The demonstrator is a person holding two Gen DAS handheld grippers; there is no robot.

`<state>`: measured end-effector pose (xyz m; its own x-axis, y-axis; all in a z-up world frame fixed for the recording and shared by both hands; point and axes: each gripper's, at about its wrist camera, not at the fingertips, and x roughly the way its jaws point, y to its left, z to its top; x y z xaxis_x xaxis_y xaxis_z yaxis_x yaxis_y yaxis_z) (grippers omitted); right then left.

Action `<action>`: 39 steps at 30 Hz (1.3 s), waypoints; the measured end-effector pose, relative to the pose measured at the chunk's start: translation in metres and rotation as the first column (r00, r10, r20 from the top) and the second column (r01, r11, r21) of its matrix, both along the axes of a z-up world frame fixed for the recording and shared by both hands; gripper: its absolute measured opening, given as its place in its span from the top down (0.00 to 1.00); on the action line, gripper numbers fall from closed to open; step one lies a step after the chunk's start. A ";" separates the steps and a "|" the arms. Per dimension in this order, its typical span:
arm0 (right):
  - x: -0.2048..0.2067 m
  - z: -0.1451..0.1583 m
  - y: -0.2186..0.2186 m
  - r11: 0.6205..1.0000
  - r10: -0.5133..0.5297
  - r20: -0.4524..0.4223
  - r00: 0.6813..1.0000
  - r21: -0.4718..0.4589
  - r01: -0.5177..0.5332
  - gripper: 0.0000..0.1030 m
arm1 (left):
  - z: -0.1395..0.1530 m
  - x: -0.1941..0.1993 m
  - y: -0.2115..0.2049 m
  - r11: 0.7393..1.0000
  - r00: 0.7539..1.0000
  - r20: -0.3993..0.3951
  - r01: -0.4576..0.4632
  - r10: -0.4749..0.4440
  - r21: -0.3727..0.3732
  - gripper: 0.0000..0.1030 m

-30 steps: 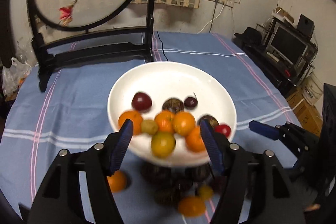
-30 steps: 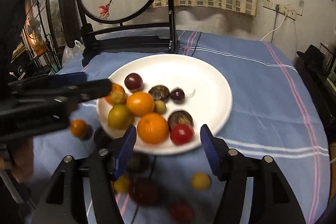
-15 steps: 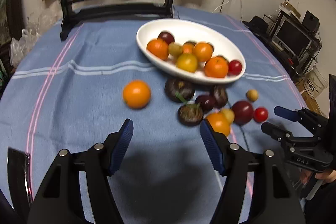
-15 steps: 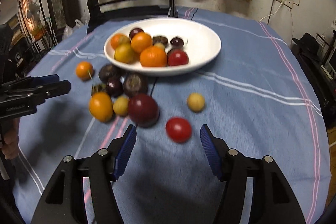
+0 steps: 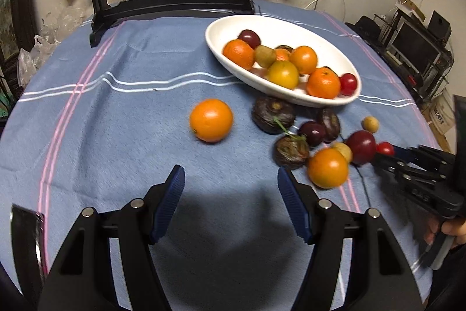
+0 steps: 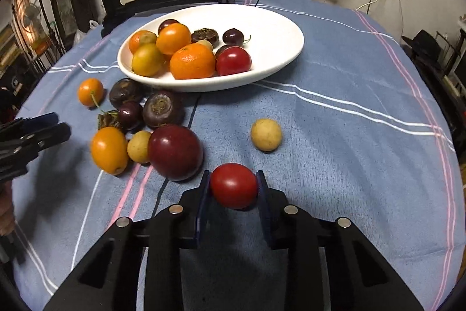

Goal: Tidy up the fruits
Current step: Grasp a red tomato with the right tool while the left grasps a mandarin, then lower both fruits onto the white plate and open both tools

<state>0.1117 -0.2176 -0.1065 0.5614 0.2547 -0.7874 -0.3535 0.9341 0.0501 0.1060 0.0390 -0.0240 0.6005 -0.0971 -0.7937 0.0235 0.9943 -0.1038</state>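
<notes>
A white oval plate (image 5: pixel 291 28) (image 6: pixel 279 28) holds several oranges, plums and tomatoes on the blue tablecloth. My right gripper (image 6: pixel 233 185) is shut on a red tomato (image 6: pixel 234 185) low over the cloth; it also shows in the left wrist view (image 5: pixel 385 148). A dark red plum (image 6: pixel 175 152), a small yellow fruit (image 6: pixel 266 134), an orange fruit (image 6: pixel 109 150) and dark mangosteens (image 6: pixel 159 108) lie loose near the plate. My left gripper (image 5: pixel 230 196) is open and empty; a loose orange (image 5: pixel 211 120) lies just ahead of it.
A black wooden screen stand (image 5: pixel 171 2) rises behind the plate. The round table's edge curves away on the right (image 6: pixel 448 153). A shelf with a monitor (image 5: pixel 416 48) stands off the table at the right.
My right gripper moved forward and closed on the red tomato. My left gripper came a little closer to the loose fruits and stayed open.
</notes>
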 end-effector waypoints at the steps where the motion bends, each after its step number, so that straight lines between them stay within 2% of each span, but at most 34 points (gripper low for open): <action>1: -0.002 0.001 -0.001 1.000 0.004 0.000 1.000 0.010 -0.004 0.70 | -0.001 0.004 0.002 1.000 1.000 -0.003 -0.008 0.008 0.017 0.37; 4: -0.005 0.003 -0.004 0.999 0.020 0.000 1.000 0.038 -0.020 0.70 | -0.003 0.017 0.009 0.998 1.000 -0.012 -0.028 0.029 0.053 0.37; 9: -0.008 0.006 -0.003 0.997 0.044 0.001 0.999 0.059 -0.044 0.70 | -0.009 0.040 0.013 0.998 0.999 -0.031 -0.036 0.038 0.056 0.38; 12: -0.009 0.008 -0.002 0.997 0.046 0.008 0.999 0.058 -0.047 0.70 | -0.014 0.054 0.010 0.998 0.998 -0.049 -0.035 0.037 0.045 0.48; 14: -0.008 0.007 -0.003 0.997 0.044 0.004 0.999 0.060 -0.044 0.70 | -0.018 0.062 0.005 0.999 0.998 -0.063 -0.021 0.024 0.043 0.62; 16: -0.007 0.007 -0.004 0.998 0.038 0.006 0.999 0.055 -0.039 0.70 | -0.019 0.066 0.000 0.997 0.998 -0.053 -0.020 0.023 0.072 0.62; 19: -0.008 0.009 -0.006 0.998 0.027 0.018 0.999 0.064 -0.028 0.70 | -0.017 0.062 -0.001 0.998 0.999 -0.048 -0.019 0.022 0.058 0.62; 23: -0.012 0.018 -0.010 0.996 0.013 0.049 0.999 0.091 -0.017 0.70 | 0.000 0.048 -0.003 0.998 1.000 -0.002 -0.010 0.010 0.056 0.62; 29: -0.013 0.051 -0.004 0.991 0.035 0.136 0.990 0.122 -0.052 0.71 | 0.047 0.037 -0.017 0.999 0.995 0.086 0.046 -0.048 0.023 0.62; 33: 0.007 0.075 0.011 0.992 0.058 0.201 0.978 0.099 -0.079 0.71 | 0.067 0.057 -0.033 0.997 0.991 0.104 0.078 -0.079 0.014 0.62; 39: 0.062 0.079 0.027 0.990 0.044 0.193 0.980 0.126 -0.069 0.71 | 0.063 0.112 -0.050 0.998 0.996 0.072 0.061 -0.061 -0.003 0.62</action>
